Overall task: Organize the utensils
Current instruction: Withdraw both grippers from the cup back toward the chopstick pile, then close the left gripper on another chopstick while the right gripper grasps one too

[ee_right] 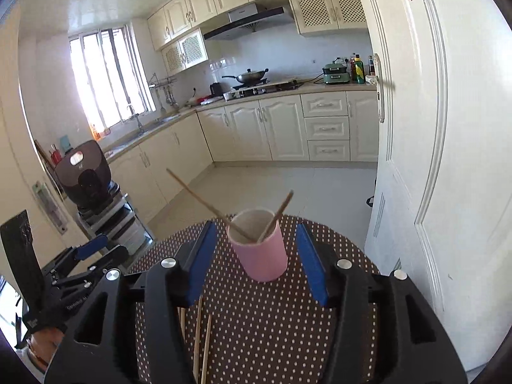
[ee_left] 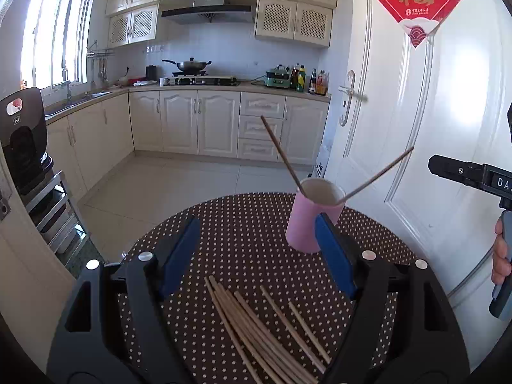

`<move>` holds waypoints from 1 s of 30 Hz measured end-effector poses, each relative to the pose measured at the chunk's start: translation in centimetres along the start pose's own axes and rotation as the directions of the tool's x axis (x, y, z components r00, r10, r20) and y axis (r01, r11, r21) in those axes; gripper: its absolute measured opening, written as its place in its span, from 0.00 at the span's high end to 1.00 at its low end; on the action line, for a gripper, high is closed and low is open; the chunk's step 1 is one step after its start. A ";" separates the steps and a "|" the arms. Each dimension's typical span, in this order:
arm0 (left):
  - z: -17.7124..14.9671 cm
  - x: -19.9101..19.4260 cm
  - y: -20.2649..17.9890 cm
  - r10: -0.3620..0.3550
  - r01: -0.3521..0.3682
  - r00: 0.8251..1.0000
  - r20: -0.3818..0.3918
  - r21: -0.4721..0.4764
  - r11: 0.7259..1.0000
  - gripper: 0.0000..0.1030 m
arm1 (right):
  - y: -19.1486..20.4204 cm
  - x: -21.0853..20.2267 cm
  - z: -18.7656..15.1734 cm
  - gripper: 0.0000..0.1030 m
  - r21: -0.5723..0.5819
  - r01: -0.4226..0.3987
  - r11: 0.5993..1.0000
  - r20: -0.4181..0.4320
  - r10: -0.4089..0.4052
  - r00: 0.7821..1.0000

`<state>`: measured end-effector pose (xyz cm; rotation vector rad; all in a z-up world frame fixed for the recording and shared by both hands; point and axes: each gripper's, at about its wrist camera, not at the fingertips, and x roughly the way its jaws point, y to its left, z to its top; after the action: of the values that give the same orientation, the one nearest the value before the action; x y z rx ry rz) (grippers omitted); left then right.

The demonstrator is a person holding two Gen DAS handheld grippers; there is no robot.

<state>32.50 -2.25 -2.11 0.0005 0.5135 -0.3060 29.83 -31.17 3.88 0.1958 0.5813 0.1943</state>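
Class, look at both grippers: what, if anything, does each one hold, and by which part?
Nothing is held. The left gripper and right gripper both stand open and empty; the chopsticks lie loose.

The round dotted table (ee_left: 224,224) has bare cloth to the left of the pink cup (ee_left: 312,220) and between the cup and the loose chopsticks (ee_left: 265,329) lying at the near edge. Two chopsticks stand in the cup, one (ee_left: 281,153) leaning left, the other (ee_left: 377,176) leaning right, so they splay across the space above its rim; the mouth between them is free. The white door (ee_left: 432,128) stands close on the right of the table.
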 end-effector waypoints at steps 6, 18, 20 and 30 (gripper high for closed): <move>-3.3 0.8 1.1 0.023 -0.020 0.987 -0.161 0.018 1.000 0.29 | 1.6 2.0 -3.5 0.52 -0.019 -0.012 1.000 -0.098 0.010 0.995; -9.2 5.7 3.2 0.026 -0.046 0.897 -0.441 -0.034 0.998 0.29 | 5.9 9.0 -9.7 0.52 -0.104 -0.065 0.992 -0.374 0.022 0.927; -9.6 6.3 3.2 0.032 -0.055 0.888 -0.459 -0.036 0.998 0.32 | 6.3 10.0 -10.7 0.55 -0.121 -0.077 0.990 -0.422 0.019 0.906; -10.7 8.4 4.6 0.025 -0.079 0.857 -0.514 -0.084 0.993 0.42 | 7.4 13.1 -13.6 0.75 -0.147 -0.100 0.984 -0.536 0.006 0.844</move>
<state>35.55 0.51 -15.86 -0.0037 1.0617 -0.2231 31.98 -19.24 -12.39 -0.0153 1.1148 0.3573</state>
